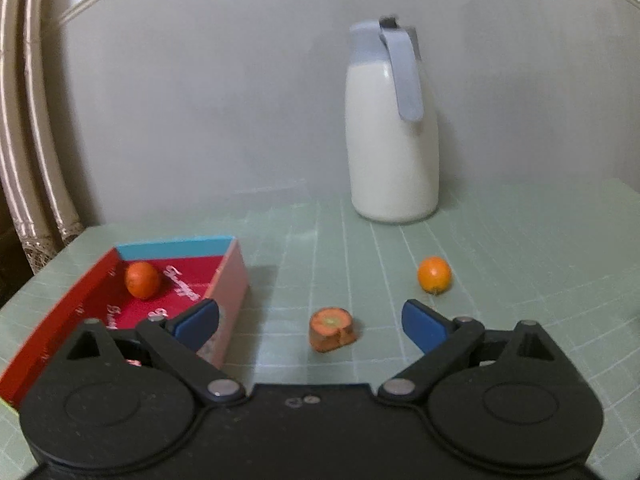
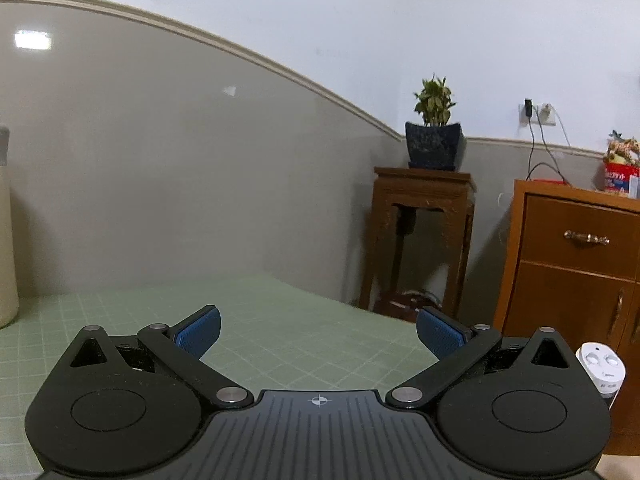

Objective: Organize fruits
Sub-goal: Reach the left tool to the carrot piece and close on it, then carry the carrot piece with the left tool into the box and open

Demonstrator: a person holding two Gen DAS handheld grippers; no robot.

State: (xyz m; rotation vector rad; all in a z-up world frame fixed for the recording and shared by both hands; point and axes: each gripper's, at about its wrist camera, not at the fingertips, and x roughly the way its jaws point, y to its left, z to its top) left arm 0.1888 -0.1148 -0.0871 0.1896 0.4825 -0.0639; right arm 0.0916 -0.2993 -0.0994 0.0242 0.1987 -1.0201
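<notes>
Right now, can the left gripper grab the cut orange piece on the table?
Probably yes. The left gripper is open, and the cut orange piece lies on the green mat right between its fingers' line, with nothing in front of it. The red box sits off to the side.

Green gridded mat (image 1: pixel 500 248) covering the table, with fruit, a box and a jug on it

A red cardboard box (image 1: pixel 52 320) with a blue end wall sits at the left, one orange (image 1: pixel 142 280) inside it. On the bare mat, a cut carrot piece (image 1: pixel 332 330) stands just right of the box, a second orange (image 1: pixel 434 275) lies further right, and a white jug (image 1: pixel 390 152) with a grey lid and handle stands upright near the wall behind them
</notes>
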